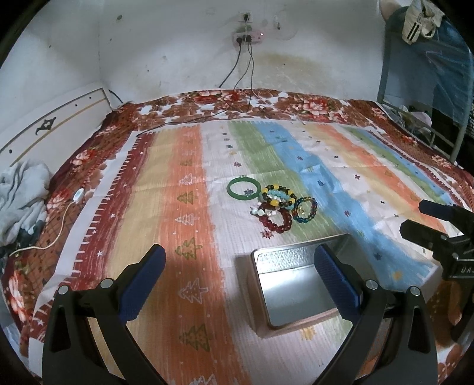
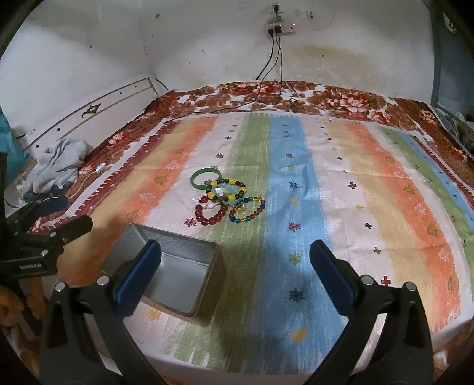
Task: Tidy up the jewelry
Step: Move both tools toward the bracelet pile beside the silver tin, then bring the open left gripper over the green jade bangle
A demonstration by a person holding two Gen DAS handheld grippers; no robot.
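Note:
A green bangle [image 1: 243, 189] [image 2: 204, 177] and several beaded bracelets lie in a heap on the striped cloth: a yellow and dark one [image 1: 278, 194] [image 2: 226, 189], a red one [image 1: 275, 220] [image 2: 210, 213], a blue mixed one [image 1: 305, 210] [image 2: 247, 211]. An open, empty metal tin [image 1: 296, 284] [image 2: 174, 272] stands nearer to me. My left gripper [image 1: 241, 266] is open and empty, its right finger over the tin. My right gripper [image 2: 235, 263] is open and empty, its left finger over the tin.
The striped cloth [image 2: 340, 207] lies on a floral bedspread [image 1: 266, 102]. A grey garment [image 1: 20, 195] [image 2: 56, 165] and a cord switch [image 1: 77, 195] lie at the left. Cables hang from a wall power strip [image 2: 280, 28]. A blue rack [image 1: 420, 74] stands at the right.

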